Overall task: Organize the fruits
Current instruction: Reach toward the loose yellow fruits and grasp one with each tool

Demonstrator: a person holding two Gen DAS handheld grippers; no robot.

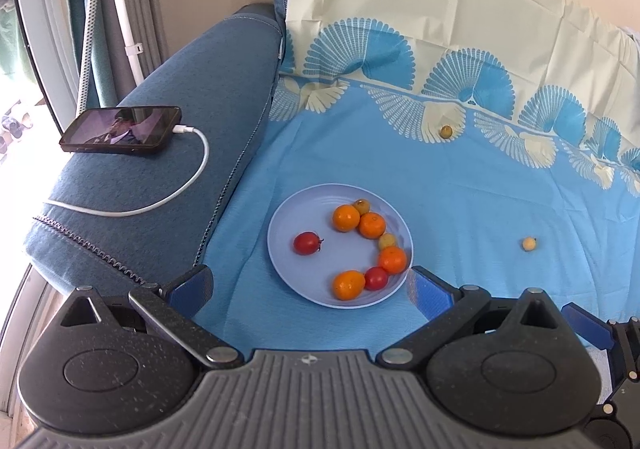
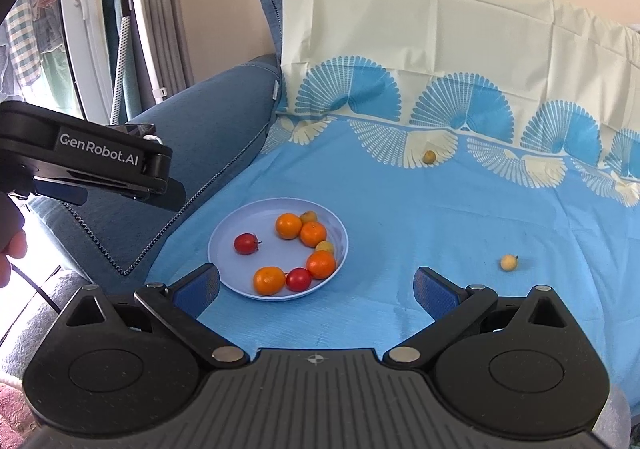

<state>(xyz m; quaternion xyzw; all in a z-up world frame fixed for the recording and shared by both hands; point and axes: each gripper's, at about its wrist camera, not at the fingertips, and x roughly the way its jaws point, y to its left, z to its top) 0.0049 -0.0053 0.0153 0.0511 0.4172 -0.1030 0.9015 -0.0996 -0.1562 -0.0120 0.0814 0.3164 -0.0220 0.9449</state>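
Both grippers hung above the blue sheet [image 1: 460, 209] with nothing held. The left gripper [image 1: 308, 289] had its jaws spread wide, near the plate's front rim. The right gripper [image 2: 316, 291] was likewise spread, empty, just in front of the plate [image 2: 224, 245].

The plate already held most of the fruit: four oranges, two red tomatoes, two small yellowish fruits. One orange [image 1: 346, 217] touched its neighbour. Two strays sat loose on the sheet: a pale yellow fruit [image 2: 508, 262] well right of the plate, and a darker yellow-brown fruit [image 2: 429, 157] far back near the fan-pattern border.

Judged risks: the strays were small and round on soft cloth, so a closing jaw could squirt them sideways or snag fabric instead. Pressing down on the bedding could dent it and tilt the plate, rolling the crowded fruit off the right rim. A drop from height could knock out the tomato [image 2: 299, 279] at the front edge. The phone [image 1: 120, 131] and its cable [image 1: 192, 177] on the sofa arm lay within the left gripper's swing.
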